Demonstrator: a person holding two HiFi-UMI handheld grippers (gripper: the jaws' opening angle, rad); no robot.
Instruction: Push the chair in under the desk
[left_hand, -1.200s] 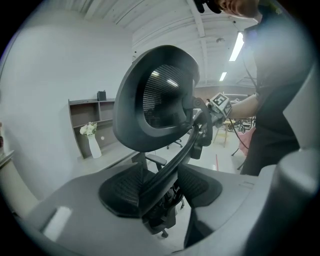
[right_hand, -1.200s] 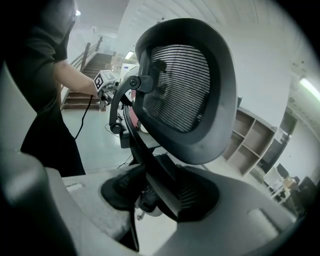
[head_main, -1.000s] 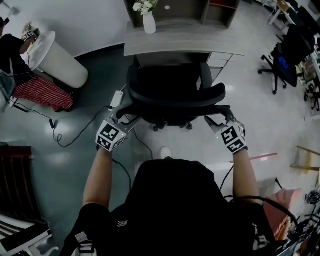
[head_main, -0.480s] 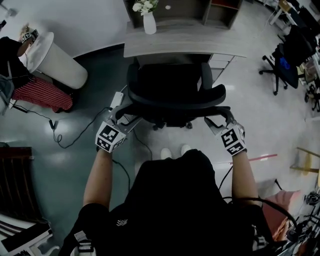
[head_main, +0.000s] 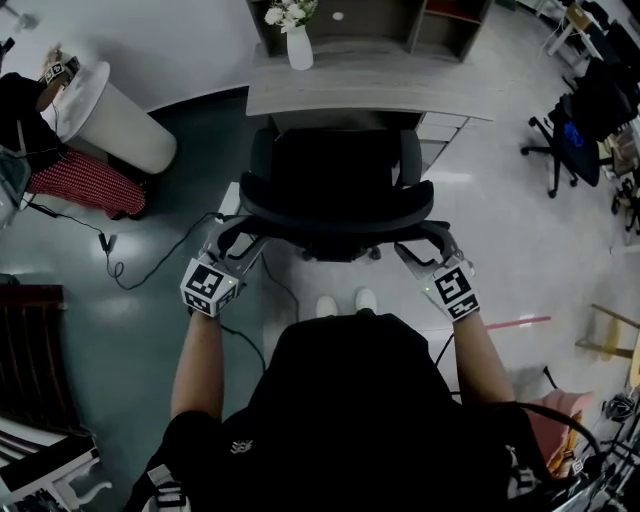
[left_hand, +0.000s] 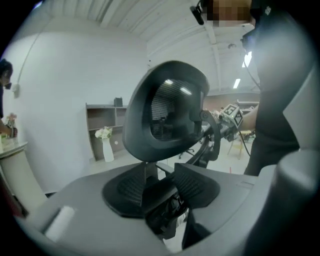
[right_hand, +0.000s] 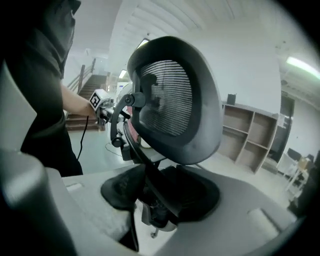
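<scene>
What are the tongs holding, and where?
The office chair, by its rear frame bar: right tongs at one end, left tongs, just closing, at the other.

Glossy grey floor (head_main: 100, 330), white wall (head_main: 170, 40), open shelf unit (head_main: 380, 20) — white vase (head_main: 299, 47), spare office chair (head_main: 575, 130)

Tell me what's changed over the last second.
The left gripper has just been closing its jaws onto the chair, whose back shifted slightly left with both grippers. A second shoe stepped into view. The right gripper keeps its grip; desk and vase stayed put.
</scene>
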